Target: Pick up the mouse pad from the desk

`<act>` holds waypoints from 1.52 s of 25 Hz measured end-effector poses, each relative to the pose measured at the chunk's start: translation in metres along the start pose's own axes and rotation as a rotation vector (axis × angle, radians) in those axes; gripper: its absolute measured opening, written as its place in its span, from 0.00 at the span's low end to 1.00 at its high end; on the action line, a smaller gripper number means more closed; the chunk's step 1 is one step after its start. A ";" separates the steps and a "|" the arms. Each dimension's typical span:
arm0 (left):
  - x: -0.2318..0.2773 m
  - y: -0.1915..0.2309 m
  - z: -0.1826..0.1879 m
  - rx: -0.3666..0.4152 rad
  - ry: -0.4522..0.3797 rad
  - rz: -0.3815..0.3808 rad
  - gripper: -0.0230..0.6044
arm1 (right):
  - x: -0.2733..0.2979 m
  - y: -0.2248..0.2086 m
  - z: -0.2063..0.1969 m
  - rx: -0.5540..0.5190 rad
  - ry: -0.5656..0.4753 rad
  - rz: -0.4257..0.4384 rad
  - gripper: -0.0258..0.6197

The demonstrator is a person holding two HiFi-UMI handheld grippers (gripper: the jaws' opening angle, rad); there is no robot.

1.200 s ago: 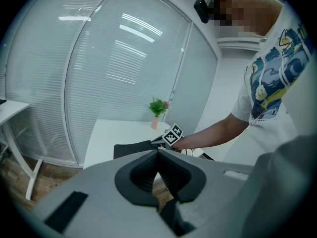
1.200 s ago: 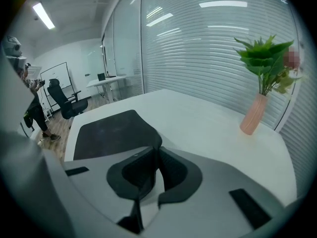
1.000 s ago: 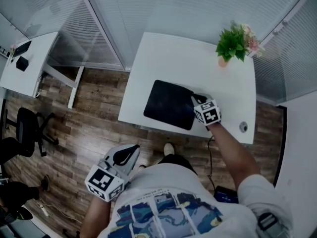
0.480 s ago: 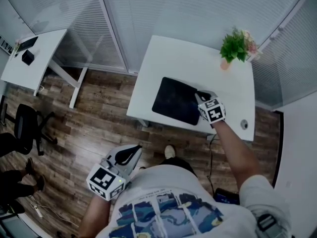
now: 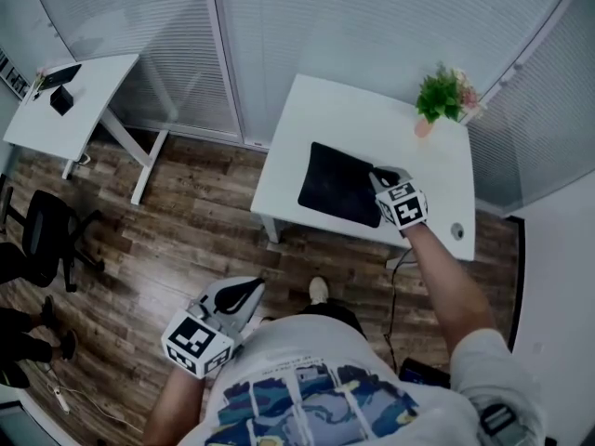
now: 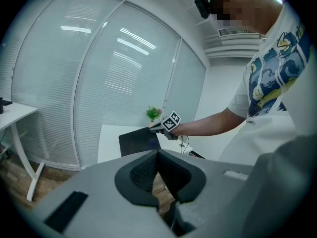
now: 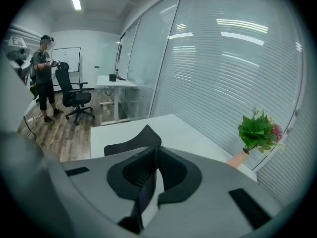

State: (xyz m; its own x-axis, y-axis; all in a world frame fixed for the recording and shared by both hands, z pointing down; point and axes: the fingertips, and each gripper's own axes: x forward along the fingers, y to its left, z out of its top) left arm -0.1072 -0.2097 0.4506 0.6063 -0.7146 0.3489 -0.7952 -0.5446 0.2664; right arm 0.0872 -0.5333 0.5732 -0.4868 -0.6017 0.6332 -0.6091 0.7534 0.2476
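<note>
A small green potted plant with pink flowers [image 5: 444,93] stands at the far right corner of the white rectangular desk [image 5: 372,119], well apart from where I work. A round grey cable grommet [image 5: 456,233] sits in the desktop near its front right corner. Nothing lies between my grippers and the pad. Behind the desk runs a glass wall with white slatted blinds [image 5: 325,17]. Off to the left, across the brown wood-plank floor [image 5: 158,240], are a second white desk [image 5: 79,96] and a black office chair [image 5: 42,240]. In the right gripper view a person [image 7: 43,81] stands beside that chair.

The flat black rectangular mouse pad [image 5: 339,186] is over the front half of the desk. My right gripper [image 5: 379,178] is clamped on its right edge, the thin edge running between the closed jaws. The pad is plain and limp, one corner arching up ahead of the jaws. From the left gripper view it hangs tilted, the gripped side raised. I cannot tell whether its far side touches the desktop.

My left gripper [image 5: 256,286] hangs low over the floor, well apart from the desk, jaws pressed together on nothing.

The desk's front edge lies just beside the pad. Bare desktop spreads beyond it toward the blinds.
</note>
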 end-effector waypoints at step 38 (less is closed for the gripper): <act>-0.120 -0.074 -0.055 0.006 -0.078 -0.190 0.04 | -0.243 0.107 0.156 -0.159 -0.177 0.000 0.08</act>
State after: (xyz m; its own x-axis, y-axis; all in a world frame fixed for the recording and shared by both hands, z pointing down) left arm -0.1216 -0.0593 0.4383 0.7435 -0.6307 0.2224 -0.6670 -0.6752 0.3149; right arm 0.0431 -0.3480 0.3312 -0.5972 -0.6284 0.4985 -0.5100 0.7771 0.3687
